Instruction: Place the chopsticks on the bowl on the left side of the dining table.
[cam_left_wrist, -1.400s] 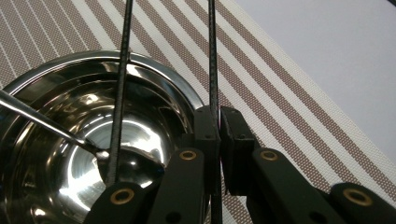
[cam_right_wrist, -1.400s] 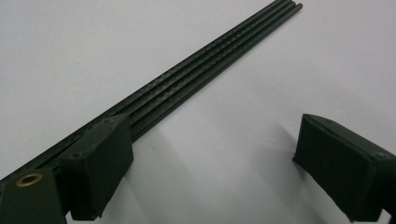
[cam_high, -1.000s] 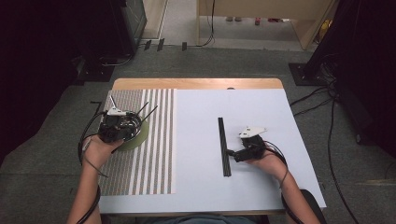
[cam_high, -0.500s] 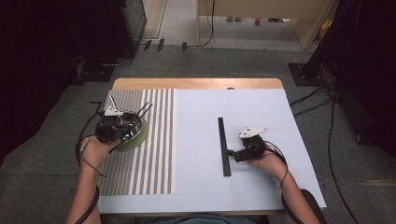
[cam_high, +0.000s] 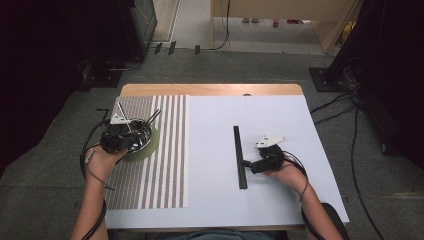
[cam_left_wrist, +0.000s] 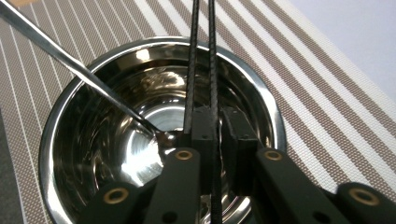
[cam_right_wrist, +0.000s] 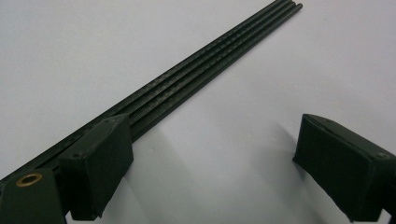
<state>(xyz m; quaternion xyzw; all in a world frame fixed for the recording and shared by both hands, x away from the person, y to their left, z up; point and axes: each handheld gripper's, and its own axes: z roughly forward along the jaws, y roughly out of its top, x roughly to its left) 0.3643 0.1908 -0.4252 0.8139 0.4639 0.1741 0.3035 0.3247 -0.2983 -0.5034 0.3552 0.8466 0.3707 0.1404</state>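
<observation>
The left tongs (cam_left_wrist: 210, 140) clamp two black chopsticks (cam_left_wrist: 201, 56), which point away over the steel bowl (cam_left_wrist: 93, 140). The right tongs (cam_right_wrist: 210, 158) gape wide, the chopstick bundle (cam_right_wrist: 196, 74) running lengthwise beside one pad.

Left claw (cam_high: 131, 131) clamped tight, angled downward; right claw (cam_high: 245, 166) spread wide, low.

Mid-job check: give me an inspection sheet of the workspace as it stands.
Surface: white table, striped mat on its left.
Job's things: steel bowl on a green disc on the mat; black chopsticks and a metal utensil in the bowl; more black sticks lying together on the white.
Clutter: nothing seen.
Grippers: left gripper shut on chopsticks over the bowl; right gripper open beside the sticks.
Cables: one trails from each gripper; more on the floor at right.
Surroundings: grey carpet, dark equipment.
</observation>
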